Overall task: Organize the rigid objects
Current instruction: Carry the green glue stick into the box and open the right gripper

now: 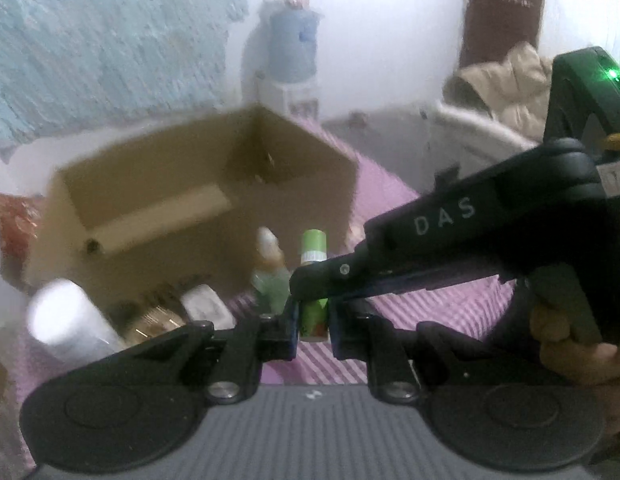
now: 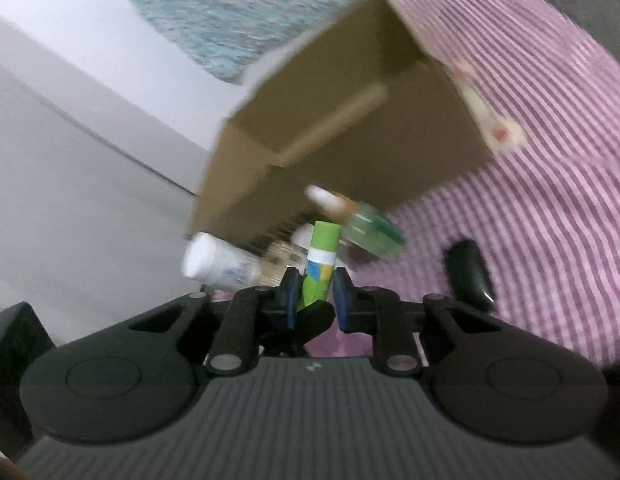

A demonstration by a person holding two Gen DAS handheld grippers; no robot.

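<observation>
The right tool (image 2: 315,294) is clenched on the green glue stick (image 2: 319,264), held just above the striped worktop (image 2: 550,200) between the released left tool's (image 1: 313,326) fingers, so the pick looks done and next comes carrying it into the open cardboard box (image 1: 170,196)

Black right gripper (image 1: 310,280) lettered "DAS", seemingly blue-padded fingers (image 2: 291,294).

Only thing I can actually read is "DAS" in pale capitals along the side of the right gripper (image 1: 310,280), where it reaches across the left wrist view. The glue stick (image 2: 319,266) between its fingers has a blue and yellow label, way too blurry to read.
</observation>
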